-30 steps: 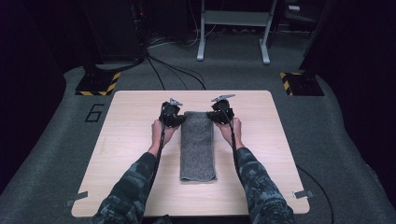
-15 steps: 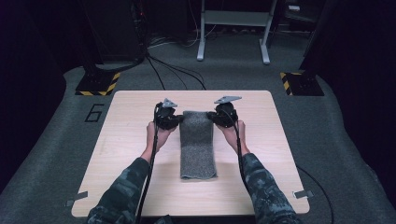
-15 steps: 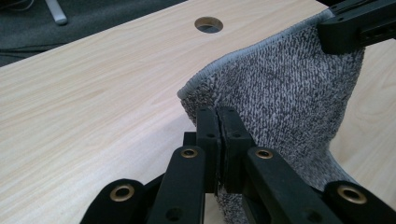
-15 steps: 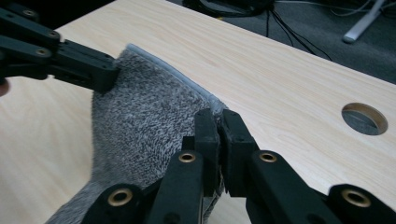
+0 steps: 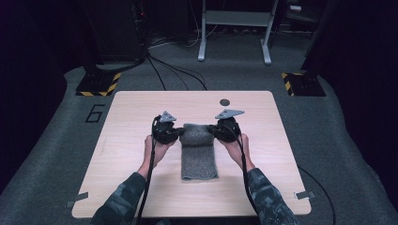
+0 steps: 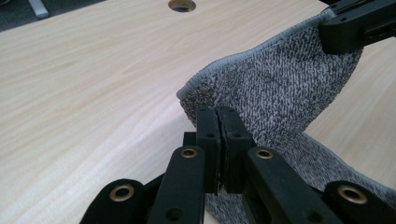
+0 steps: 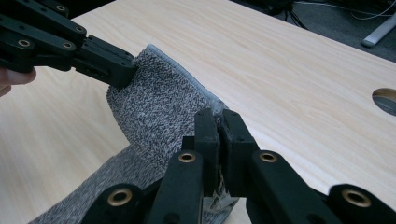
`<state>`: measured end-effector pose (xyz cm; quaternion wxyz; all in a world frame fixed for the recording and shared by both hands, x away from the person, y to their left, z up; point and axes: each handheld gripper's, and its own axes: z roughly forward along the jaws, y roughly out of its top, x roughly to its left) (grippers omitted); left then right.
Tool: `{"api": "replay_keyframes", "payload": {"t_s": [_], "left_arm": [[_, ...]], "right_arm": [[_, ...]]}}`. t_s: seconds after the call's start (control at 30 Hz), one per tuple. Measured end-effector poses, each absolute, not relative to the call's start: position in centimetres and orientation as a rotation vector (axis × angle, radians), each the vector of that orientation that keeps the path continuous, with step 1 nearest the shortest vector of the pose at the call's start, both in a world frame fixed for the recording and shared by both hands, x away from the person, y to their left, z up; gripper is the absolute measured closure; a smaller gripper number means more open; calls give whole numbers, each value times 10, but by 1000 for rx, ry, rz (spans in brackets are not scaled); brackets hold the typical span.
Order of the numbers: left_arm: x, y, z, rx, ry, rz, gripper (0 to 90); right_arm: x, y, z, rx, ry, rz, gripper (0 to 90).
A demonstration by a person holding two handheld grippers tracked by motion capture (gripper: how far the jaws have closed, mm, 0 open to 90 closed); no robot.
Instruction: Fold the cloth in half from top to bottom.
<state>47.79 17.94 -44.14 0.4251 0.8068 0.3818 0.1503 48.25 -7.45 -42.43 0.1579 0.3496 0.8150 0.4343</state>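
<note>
Left tool [image 6: 218, 140] pinched towel [image 5: 199, 150] corner tight | right tool [image 7: 218, 140] pinched other corner tight | risk: uneven pull could fold towel crooked on bench [image 5: 141, 108]

Beside the towel [image 5: 199, 150], both elbows are cut off by the bottom edge. The towel's far end is folded over, hiding the cloth beneath. The towel corners vanish inside each claw.

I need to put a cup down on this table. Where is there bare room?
Bare wood lies between the towel and the table's left and right edges, and along the far edge beside the hole. The middle is crowded: both grippers hold the towel's far end.
</note>
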Motion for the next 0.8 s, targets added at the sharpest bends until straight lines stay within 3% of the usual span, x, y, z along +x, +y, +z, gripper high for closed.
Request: {"api": "replay_keyframes", "payload": {"t_s": [0.47, 0.63, 0.8], "left_arm": [[441, 177, -469, 2070, 963, 282, 843], [427, 182, -482, 2077, 982, 184, 689], [407, 194, -484, 2051, 1005, 125, 576]], "right_arm": [[438, -80, -453, 981, 2396, 1193, 853], [424, -84, -462, 987, 2438, 1174, 797], [402, -97, -462, 975, 2482, 1213, 630]]}}
